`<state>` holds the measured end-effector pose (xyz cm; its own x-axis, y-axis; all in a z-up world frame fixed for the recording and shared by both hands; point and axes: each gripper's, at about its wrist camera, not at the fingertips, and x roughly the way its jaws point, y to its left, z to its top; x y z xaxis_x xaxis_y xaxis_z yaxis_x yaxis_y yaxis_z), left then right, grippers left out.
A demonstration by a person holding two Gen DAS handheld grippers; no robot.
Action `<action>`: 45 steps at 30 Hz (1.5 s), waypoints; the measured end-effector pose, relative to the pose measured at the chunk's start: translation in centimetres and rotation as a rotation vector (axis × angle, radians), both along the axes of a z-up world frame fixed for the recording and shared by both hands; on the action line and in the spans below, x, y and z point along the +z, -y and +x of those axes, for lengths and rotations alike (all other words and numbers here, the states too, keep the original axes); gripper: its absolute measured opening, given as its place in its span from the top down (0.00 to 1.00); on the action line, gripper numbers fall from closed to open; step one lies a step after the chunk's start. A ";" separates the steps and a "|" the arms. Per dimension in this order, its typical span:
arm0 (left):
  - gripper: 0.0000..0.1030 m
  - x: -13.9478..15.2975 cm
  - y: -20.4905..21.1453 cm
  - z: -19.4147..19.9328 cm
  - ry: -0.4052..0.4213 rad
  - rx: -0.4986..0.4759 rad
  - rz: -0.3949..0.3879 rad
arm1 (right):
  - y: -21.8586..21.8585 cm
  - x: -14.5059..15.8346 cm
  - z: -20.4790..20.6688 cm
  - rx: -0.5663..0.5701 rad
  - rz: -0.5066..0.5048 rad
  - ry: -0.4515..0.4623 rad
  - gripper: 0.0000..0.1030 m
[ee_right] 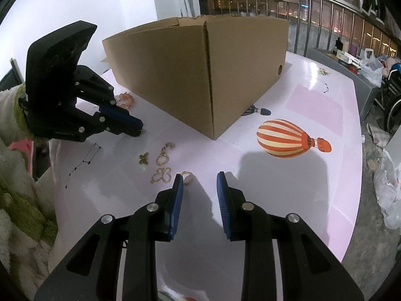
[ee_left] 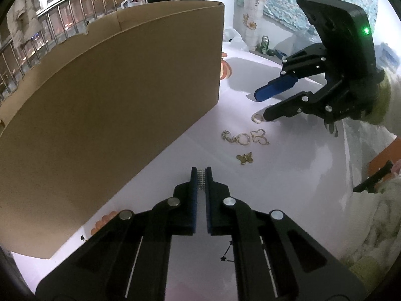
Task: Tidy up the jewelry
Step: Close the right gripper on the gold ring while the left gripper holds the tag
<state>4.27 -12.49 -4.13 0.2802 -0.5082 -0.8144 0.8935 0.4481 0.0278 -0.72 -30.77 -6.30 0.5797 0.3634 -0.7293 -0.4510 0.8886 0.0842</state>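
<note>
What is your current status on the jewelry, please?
Left gripper shut on small silver ladder-like piece. Right gripper open beside gold ring. Gold butterfly charms loose on table. Brown cardboard box close behind.

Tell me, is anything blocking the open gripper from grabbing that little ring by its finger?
Nothing visible blocks it. The right gripper is open, and the small ring lies on the table just beside its left fingertip.

Half hidden behind the right gripper's [ee_right: 200, 179] left fingertip: a small gold ring [ee_right: 187, 176]; cardboard box's [ee_left: 112, 100] interior unseen.
</note>
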 end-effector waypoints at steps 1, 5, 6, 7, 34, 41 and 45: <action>0.96 0.0 0.0 0.0 -0.002 0.001 -0.002 | 0.0 0.0 0.0 0.000 -0.001 0.000 0.73; 0.96 -0.1 -0.3 -0.3 0.008 -0.004 -0.004 | -0.2 0.1 0.0 0.005 -0.010 0.001 0.73; 0.96 -0.1 -0.4 -0.4 0.009 -0.007 -0.005 | -0.2 0.1 0.0 0.008 -0.013 0.001 0.73; 0.96 -0.1 -0.5 -0.4 0.008 -0.009 -0.007 | -0.3 0.1 0.0 0.014 -0.020 0.001 0.73; 0.96 0.2 -2.4 -0.1 0.015 0.024 -0.032 | -2.9 0.4 0.9 0.210 -0.091 0.011 0.89; 0.96 0.3 -2.6 -0.1 0.017 0.027 -0.034 | -2.5 0.4 1.1 0.201 -0.068 -0.002 0.89; 0.96 0.4 -2.7 -0.1 0.019 0.031 -0.038 | -2.6 0.5 1.0 0.198 -0.070 -0.006 0.89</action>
